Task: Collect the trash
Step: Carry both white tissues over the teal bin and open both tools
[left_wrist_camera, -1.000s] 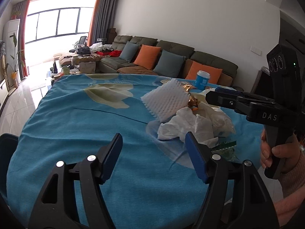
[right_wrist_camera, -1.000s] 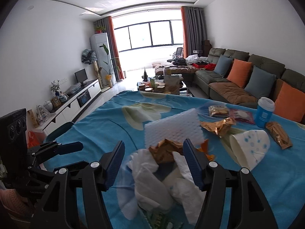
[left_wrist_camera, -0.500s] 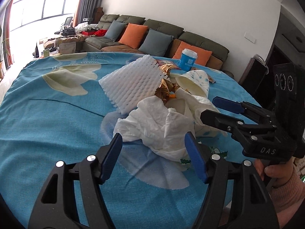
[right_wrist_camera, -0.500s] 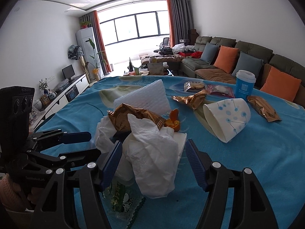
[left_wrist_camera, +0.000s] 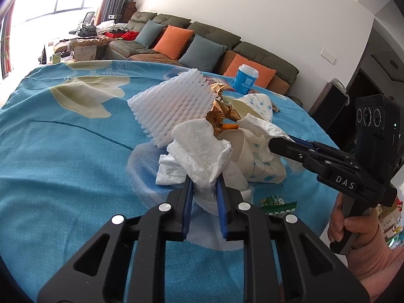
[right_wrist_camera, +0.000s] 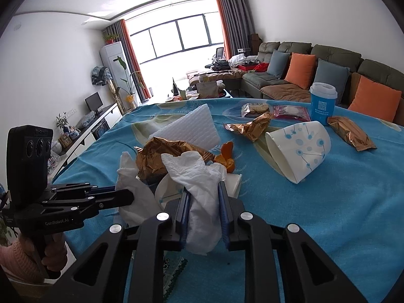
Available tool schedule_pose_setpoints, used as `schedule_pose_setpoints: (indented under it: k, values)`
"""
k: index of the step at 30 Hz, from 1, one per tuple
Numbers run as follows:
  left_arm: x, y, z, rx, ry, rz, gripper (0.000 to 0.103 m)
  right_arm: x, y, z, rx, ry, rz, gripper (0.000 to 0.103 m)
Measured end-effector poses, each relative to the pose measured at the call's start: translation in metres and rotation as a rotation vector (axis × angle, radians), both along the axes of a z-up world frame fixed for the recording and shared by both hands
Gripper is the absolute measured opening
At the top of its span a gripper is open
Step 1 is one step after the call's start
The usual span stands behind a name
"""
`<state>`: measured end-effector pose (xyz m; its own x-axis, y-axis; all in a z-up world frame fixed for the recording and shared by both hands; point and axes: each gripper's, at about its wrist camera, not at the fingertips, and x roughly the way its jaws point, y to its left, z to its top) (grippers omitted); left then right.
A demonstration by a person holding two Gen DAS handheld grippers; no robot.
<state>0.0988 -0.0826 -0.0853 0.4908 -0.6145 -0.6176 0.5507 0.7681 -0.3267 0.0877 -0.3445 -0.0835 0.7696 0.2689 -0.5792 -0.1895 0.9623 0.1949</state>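
Note:
A trash pile lies on the blue floral tablecloth [left_wrist_camera: 63,156]: crumpled white tissues, a gold wrapper [right_wrist_camera: 164,154], a white foam net [left_wrist_camera: 174,103], orange peel [right_wrist_camera: 227,156] and a dotted paper cup [left_wrist_camera: 262,161]. My left gripper [left_wrist_camera: 204,184] is shut on a white tissue [left_wrist_camera: 202,151] at the pile's near side. My right gripper [right_wrist_camera: 203,197] is shut on another white tissue [right_wrist_camera: 199,184]. In the left wrist view the right gripper [left_wrist_camera: 280,142] reaches in from the right; in the right wrist view the left gripper [right_wrist_camera: 121,197] reaches in from the left.
A second dotted paper cup [right_wrist_camera: 300,149] lies on its side to the right. Gold snack wrappers [right_wrist_camera: 351,132], packaged snacks [right_wrist_camera: 255,108] and a blue lidded cup [right_wrist_camera: 323,102] sit farther back. A green printed wrapper [left_wrist_camera: 277,203] lies near the table edge. A sofa [right_wrist_camera: 315,75] stands behind.
Both grippers moved into the pile and went from open to shut, each closing on a white tissue.

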Motion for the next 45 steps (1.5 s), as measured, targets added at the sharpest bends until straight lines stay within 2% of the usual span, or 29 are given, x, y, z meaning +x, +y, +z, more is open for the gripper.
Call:
schedule_pose_setpoints:
  k: [6, 17, 23, 30, 37, 45]
  values:
    - [-0.010, 0.022, 0.012, -0.024, -0.031, 0.023, 0.018, -0.003, -0.001, 0.015, 0.009, -0.034, 0.005, 0.019]
    - [-0.026, 0.073, 0.028, -0.042, -0.079, 0.123, 0.018, -0.012, -0.006, 0.043, 0.072, -0.091, 0.001, 0.019]
    - [-0.031, 0.096, 0.036, -0.049, -0.099, 0.176, 0.018, -0.016, 0.001, 0.059, 0.108, -0.137, 0.042, 0.019]
    - [-0.035, 0.122, 0.042, -0.045, -0.120, 0.228, 0.018, -0.008, 0.016, 0.067, 0.169, -0.161, 0.119, 0.019]
    - [-0.040, 0.143, 0.049, -0.034, -0.139, 0.286, 0.018, 0.007, 0.039, 0.062, 0.202, -0.141, 0.203, 0.019]
    - [-0.051, 0.175, 0.055, -0.006, -0.160, 0.370, 0.018, 0.023, 0.092, 0.054, 0.214, -0.102, 0.335, 0.019]
